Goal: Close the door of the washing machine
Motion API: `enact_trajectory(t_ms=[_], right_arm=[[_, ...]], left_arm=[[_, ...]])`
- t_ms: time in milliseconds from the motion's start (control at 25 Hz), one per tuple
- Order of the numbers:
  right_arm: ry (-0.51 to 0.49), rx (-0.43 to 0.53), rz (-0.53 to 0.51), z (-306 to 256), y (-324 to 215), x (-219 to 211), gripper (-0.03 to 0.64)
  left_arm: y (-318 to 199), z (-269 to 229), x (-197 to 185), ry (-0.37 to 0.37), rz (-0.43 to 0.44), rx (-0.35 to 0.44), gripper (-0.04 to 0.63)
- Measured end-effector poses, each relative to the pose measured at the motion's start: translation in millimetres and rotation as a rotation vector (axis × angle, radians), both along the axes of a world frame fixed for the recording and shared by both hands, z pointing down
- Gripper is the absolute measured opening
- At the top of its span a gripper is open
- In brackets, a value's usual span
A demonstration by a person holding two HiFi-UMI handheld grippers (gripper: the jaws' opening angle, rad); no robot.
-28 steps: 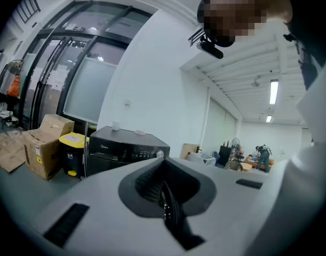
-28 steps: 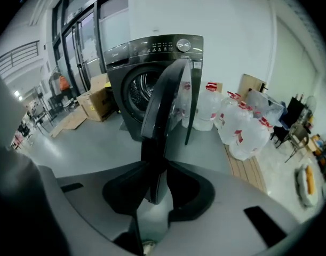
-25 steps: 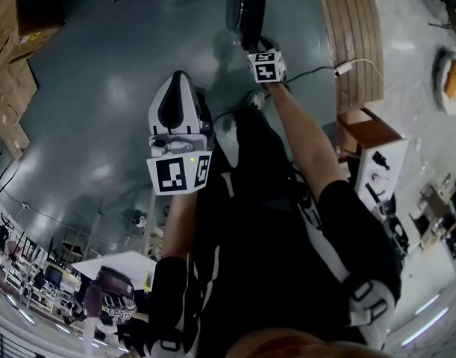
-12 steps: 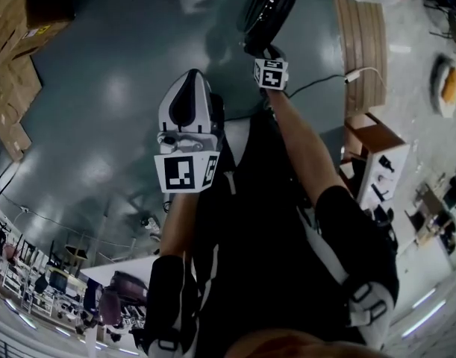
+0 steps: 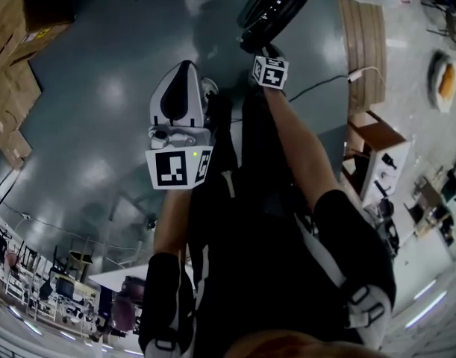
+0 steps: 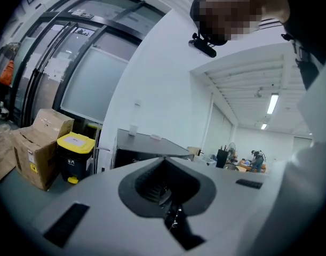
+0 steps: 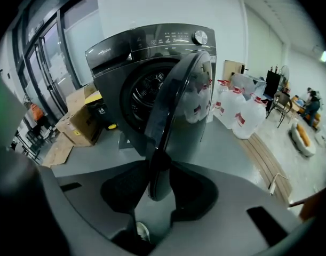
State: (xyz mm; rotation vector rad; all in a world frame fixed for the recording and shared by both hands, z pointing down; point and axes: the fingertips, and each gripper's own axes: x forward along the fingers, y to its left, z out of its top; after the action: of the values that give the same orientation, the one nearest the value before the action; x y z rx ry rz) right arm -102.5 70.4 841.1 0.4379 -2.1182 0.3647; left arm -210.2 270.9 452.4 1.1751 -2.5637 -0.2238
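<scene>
The dark washing machine [image 7: 152,52] stands with its round door [image 7: 179,105] swung open, the drum [image 7: 144,92] showing behind it. My right gripper [image 7: 158,183] straddles the door's lower rim. Its jaws are opening, the rim stands between the pads, and I see a thin gap on the right side. In the head view the right gripper [image 5: 266,51] reaches out to the black door [image 5: 276,6] at the top. My left gripper [image 5: 181,77] hangs over bare floor, apart from the machine. Its pads [image 6: 164,161] are together with nothing between them.
Cardboard boxes [image 7: 80,122] and a yellow-lidded bin [image 6: 74,156] stand left of the machine. Water jugs [image 7: 243,116] and a wooden pallet [image 5: 362,36] lie to its right, with a white cable [image 5: 325,80] across the floor. A dark cabinet [image 6: 146,148] shows ahead of the left gripper.
In the head view the door has swung from edge-on toward the upper right, with my right gripper staying at its rim. My left gripper has shifted sideways.
</scene>
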Motion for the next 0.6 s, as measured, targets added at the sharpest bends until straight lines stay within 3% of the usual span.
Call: enact_trajectory(t_ms=[600], right_arm=[[-0.084, -0.026, 0.008, -3.9, 39.3, -76.4, 0.127]], left_arm=[[17.3, 14.0, -48.8, 0.015, -0.122, -0.023, 0.005]])
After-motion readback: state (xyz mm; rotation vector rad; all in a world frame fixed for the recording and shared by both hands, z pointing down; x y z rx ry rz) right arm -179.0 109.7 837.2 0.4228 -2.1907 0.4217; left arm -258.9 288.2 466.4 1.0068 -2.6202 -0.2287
